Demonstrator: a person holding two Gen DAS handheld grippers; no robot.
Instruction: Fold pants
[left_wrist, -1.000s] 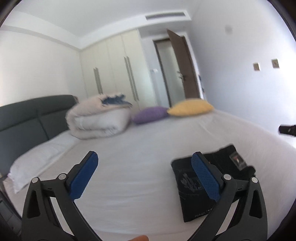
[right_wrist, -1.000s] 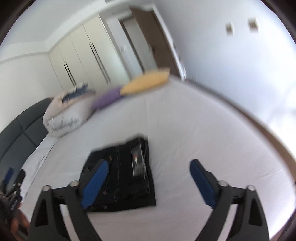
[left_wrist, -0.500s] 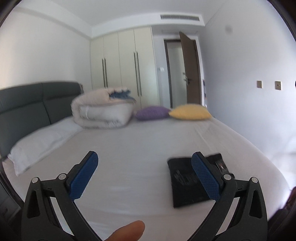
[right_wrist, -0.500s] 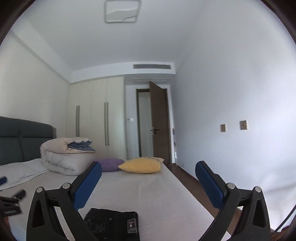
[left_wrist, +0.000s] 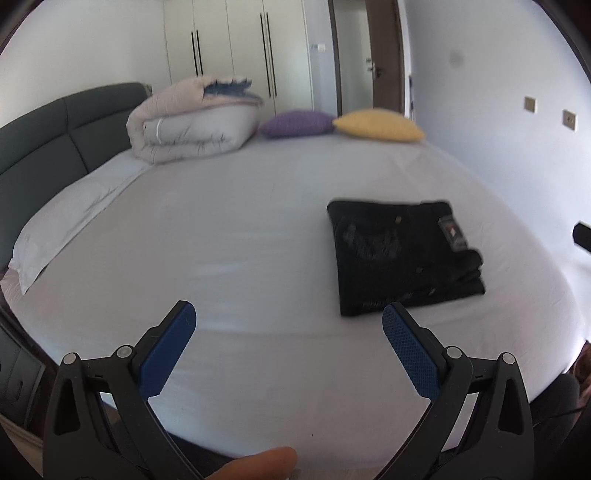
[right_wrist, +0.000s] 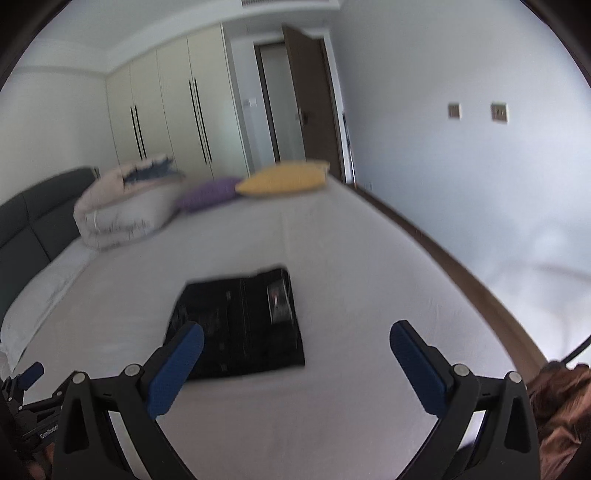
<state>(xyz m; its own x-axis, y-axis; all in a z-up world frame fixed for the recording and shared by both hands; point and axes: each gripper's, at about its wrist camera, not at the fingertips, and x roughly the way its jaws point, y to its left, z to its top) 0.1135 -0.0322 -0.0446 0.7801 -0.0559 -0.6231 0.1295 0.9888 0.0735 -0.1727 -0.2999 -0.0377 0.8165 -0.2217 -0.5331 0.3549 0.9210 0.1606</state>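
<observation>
Folded black denim pants (left_wrist: 402, 258), compact rectangular stack with a small label patch on top, flat on white-sheeted bed (left_wrist: 240, 240), right of centre in left wrist view; centre-low in right wrist view (right_wrist: 240, 325).

Left claw (left_wrist: 288, 314) spread wide, blue textured pads (left_wrist: 168, 350) apart, gripping nothing, hovering over bare sheet near bottom edge of frame. Right pad tip just below the pants' near edge in frame, not touching. Fingertip of operator's hand (left_wrist: 258, 465) at bottom centre.

Right claw (right_wrist: 295, 332) also spread wide, empty. Left pad (right_wrist: 175, 373) overlapping the pants' near-left corner in frame; contact unclear, picture blurred. Right pad over bare sheet, well clear of the pants.

Part of left claw rig visible at lower left of right wrist view; dark tip of right claw rig at right edge of left wrist view.

Background: rolled cream-white duvet (left_wrist: 192, 122) in upper left, beside dark grey padded headboard (left_wrist: 55, 129). Purple cushion (left_wrist: 295, 123) and yellow cushion (left_wrist: 380, 125) touching, upper centre at far edge of bed. White pillow (left_wrist: 66, 221) at left edge. Cream wardrobe doors (right_wrist: 166, 110) and open brown door (right_wrist: 314, 107) behind.
</observation>
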